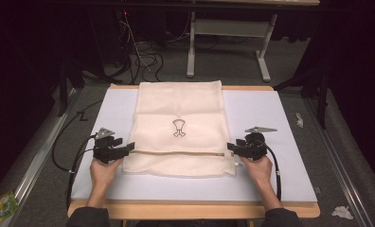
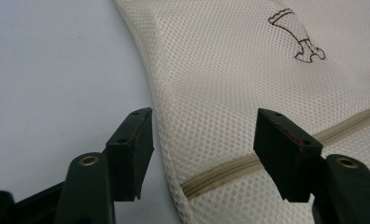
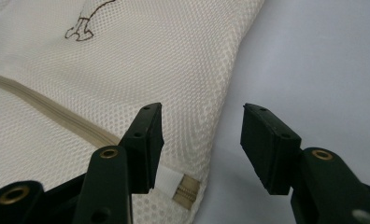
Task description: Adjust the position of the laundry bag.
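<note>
Mesh fabric of the cream laundry bag (image 1: 180,127) lay flat on the white tabletop (image 1: 280,142), its zipper (image 1: 181,152) running across near the front edge. Left gripper (image 1: 129,148) sat at the bag's left zipper end, right gripper (image 1: 232,147) at the right end, both with jaws spread, pinching nothing. A good grasp probably needed each pair straddling the bag's side hem before closing, well short of the printed mark (image 1: 178,128) farther back.

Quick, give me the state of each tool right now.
Left tool: open, astride the mesh bag's left edge, holding nothing.
Right tool: open, astride the bag's right edge, holding nothing.
</note>
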Demonstrator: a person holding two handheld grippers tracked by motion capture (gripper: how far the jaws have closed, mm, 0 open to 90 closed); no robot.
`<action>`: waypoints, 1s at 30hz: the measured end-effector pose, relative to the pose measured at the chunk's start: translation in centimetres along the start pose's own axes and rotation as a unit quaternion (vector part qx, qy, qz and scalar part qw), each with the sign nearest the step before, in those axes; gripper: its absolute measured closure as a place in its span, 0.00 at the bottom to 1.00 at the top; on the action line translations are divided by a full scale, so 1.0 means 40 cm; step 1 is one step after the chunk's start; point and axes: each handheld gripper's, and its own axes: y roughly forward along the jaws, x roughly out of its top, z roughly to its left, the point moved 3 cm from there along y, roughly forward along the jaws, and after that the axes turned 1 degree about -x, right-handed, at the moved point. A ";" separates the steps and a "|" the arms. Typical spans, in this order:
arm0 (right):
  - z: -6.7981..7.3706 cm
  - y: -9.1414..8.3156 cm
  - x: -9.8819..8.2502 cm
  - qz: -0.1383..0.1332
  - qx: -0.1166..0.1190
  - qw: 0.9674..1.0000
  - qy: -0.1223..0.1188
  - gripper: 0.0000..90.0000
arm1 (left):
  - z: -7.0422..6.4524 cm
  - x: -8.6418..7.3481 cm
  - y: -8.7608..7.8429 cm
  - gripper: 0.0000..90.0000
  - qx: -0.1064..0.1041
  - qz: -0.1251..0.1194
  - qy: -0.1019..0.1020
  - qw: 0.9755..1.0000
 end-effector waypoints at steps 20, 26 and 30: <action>0.023 0.060 0.015 0.036 -0.024 0.999 -0.002 0.56 | -0.001 -0.001 0.063 0.49 0.016 0.041 -0.039 0.998; 0.027 0.077 0.012 0.050 -0.017 0.999 -0.004 0.65 | 0.002 -0.002 0.068 0.57 0.020 0.046 -0.037 0.998; 0.027 0.075 0.014 0.054 -0.016 0.998 -0.012 0.77 | -0.001 -0.002 0.070 0.72 0.028 0.046 -0.027 0.998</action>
